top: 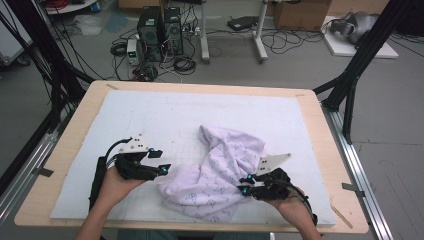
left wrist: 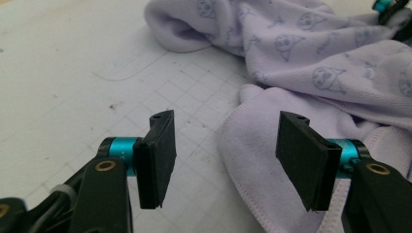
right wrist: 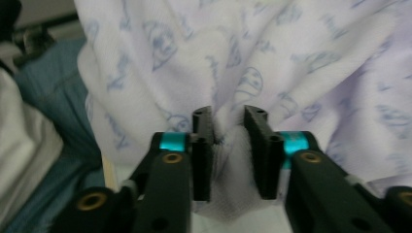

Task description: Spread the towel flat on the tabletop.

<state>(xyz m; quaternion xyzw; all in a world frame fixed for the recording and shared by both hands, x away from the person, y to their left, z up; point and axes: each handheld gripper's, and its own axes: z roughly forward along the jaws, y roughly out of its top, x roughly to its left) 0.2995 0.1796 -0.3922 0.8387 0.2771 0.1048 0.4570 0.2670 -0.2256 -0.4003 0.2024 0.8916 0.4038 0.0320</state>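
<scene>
A lavender cloth printed with small blue figures lies crumpled on the white grid mat, near the front middle. My left gripper stands open just left of the cloth's rolled edge. In the left gripper view its two pads are wide apart, and a hemmed corner of the cloth lies on the mat partly between them. My right gripper is at the cloth's right front side. In the right gripper view it is shut on a bunched fold of the cloth.
The mat covers a wooden table with bare wood around it. Black frame poles stand at both back corners. Computer towers and cables sit on the floor behind. The person's blue clothing shows beside the cloth.
</scene>
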